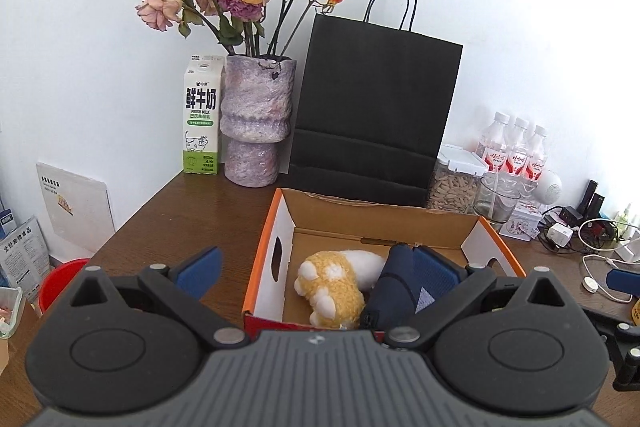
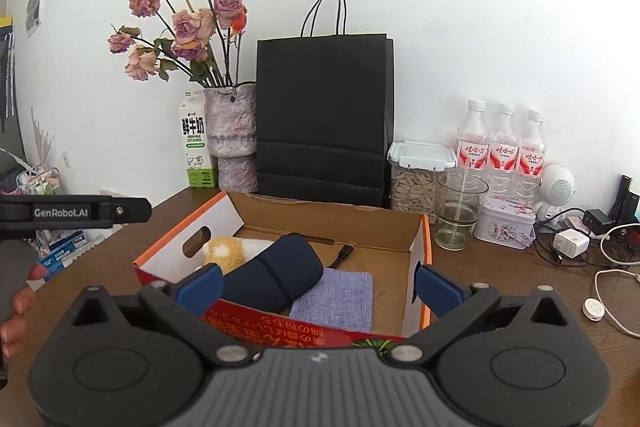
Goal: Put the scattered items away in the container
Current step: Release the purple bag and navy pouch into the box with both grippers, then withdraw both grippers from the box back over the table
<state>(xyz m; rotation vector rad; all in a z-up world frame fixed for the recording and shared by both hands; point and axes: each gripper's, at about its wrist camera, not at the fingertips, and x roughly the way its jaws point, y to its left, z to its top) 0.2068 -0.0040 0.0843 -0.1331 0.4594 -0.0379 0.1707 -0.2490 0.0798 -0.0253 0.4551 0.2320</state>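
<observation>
Right wrist: milk carton point(image 2: 196, 143) reads "FRESH MILK".

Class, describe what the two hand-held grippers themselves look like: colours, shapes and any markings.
Both the left gripper and right gripper have black linkage arms with silver pivot pins, a ribbed grey body and blue finger pads. Seen from the right wrist, the left one's black bar reads GenRobot.AI.

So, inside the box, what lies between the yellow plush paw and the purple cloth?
The rolled navy pouch lies between the plush paw and the purple cloth; the right wrist view shows it.
</observation>
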